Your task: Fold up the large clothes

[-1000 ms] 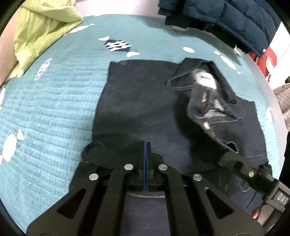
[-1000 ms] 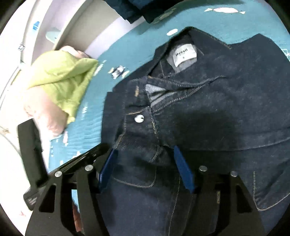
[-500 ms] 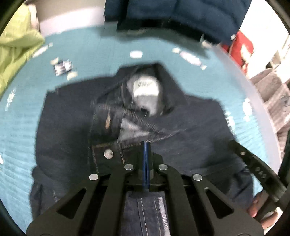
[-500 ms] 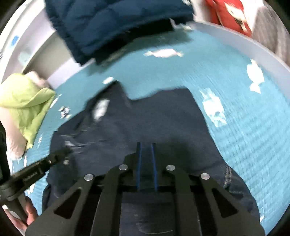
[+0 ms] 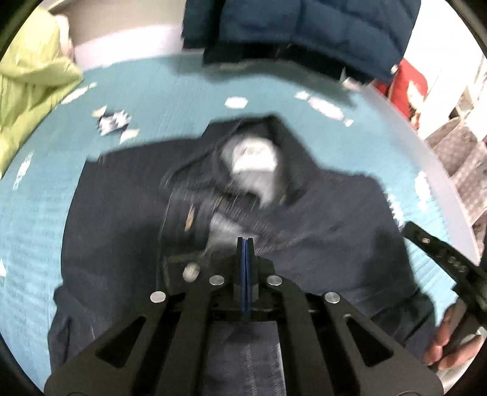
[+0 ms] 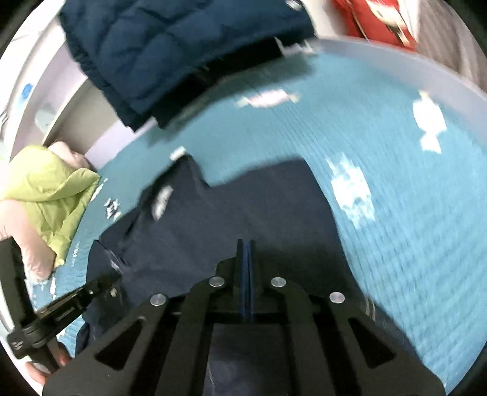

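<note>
We have both the left gripper (image 5: 245, 243) and the right gripper (image 6: 245, 246) pinched tight on the near hem of the denim jacket (image 5: 319, 219), which runs up-frame toward its collar across the teal bed (image 5: 170, 88).

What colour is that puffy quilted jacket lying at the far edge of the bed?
The puffy jacket is dark navy blue; it shows best in the right wrist view.

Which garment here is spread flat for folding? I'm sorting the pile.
The dark denim jacket, flat on the teal bedspread; the navy puffer coat and lime-green jacket lie bunched at the edges.
</note>
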`<action>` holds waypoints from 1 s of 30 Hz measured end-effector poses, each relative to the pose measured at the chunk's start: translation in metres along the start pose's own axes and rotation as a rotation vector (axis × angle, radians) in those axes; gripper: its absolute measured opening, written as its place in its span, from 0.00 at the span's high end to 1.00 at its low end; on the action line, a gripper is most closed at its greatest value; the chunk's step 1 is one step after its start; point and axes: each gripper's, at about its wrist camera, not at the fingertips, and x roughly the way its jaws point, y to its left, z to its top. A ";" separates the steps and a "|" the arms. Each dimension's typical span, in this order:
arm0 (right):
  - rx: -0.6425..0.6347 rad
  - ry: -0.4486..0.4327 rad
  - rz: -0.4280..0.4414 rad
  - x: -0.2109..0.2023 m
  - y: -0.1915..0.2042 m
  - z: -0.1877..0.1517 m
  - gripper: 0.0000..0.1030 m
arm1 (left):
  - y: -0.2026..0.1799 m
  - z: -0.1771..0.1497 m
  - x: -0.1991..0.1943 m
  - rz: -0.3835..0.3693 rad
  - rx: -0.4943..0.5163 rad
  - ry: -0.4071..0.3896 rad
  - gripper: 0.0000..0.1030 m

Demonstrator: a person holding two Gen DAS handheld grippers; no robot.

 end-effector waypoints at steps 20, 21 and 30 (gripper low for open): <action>0.002 0.132 -0.189 0.081 -0.052 0.017 1.00 | 0.038 0.003 0.088 0.239 -0.027 0.029 0.98; -0.009 0.140 -0.199 0.080 -0.050 0.018 1.00 | 0.038 0.004 0.088 0.242 -0.021 0.038 0.98; 0.038 0.160 -0.136 0.037 -0.029 0.008 0.98 | 0.042 -0.001 0.050 0.200 -0.048 0.088 0.98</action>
